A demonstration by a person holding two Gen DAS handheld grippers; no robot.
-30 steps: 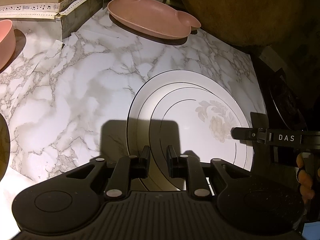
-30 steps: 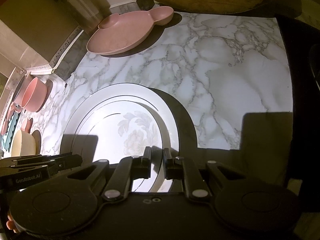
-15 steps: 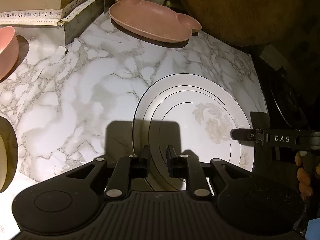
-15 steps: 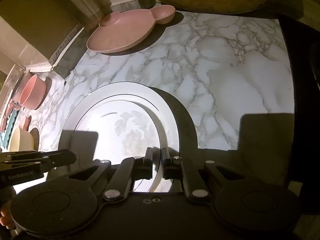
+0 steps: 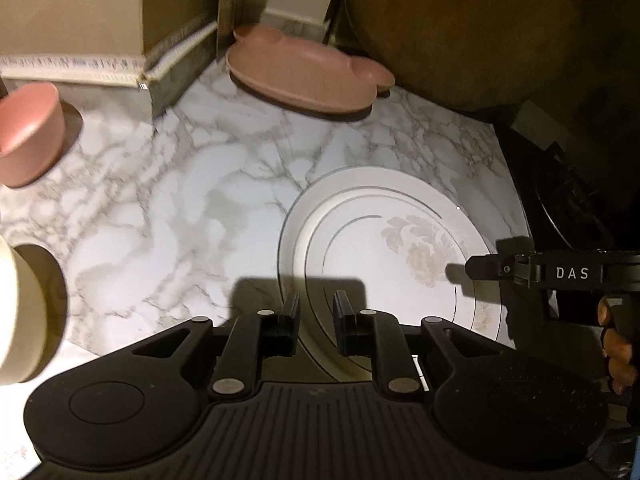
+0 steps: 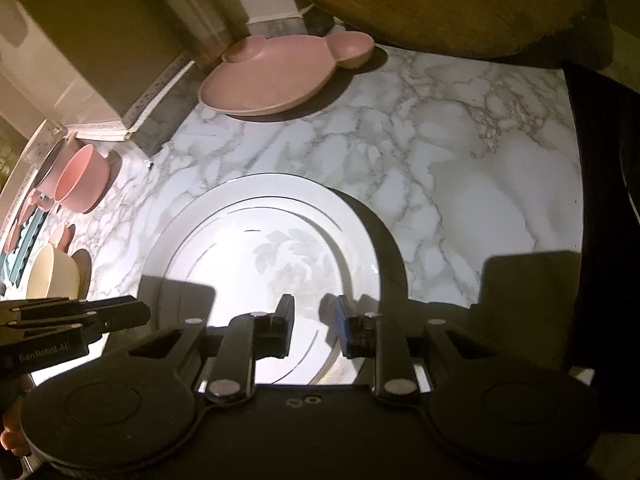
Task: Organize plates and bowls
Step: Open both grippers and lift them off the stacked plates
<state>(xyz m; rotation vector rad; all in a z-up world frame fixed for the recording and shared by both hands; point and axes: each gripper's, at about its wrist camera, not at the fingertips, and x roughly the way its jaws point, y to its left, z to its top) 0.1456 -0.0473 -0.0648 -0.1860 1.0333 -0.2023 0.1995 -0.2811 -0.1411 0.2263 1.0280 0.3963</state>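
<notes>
Marble-patterned countertop (image 5: 192, 208) fills both views under strong light. Nearest, the left gripper (image 5: 316, 322) hangs over the near rim of a white plate (image 5: 360, 248) with a faint flower print; its fingers are nearly closed with nothing between them. The right gripper (image 6: 312, 330), over the same plate (image 6: 240, 248) from the other side, has just been opening its jaws; they stand slightly apart, and nothing is pinched. The plate lies flat on the counter. Left of it sit a cream bowl (image 6: 52, 274) and a pink bowl (image 6: 80, 178). Farther back, a pink mouse-eared plate (image 6: 276, 76) rests near a cardboard box (image 5: 80, 20), well apart from the white plate.
</notes>
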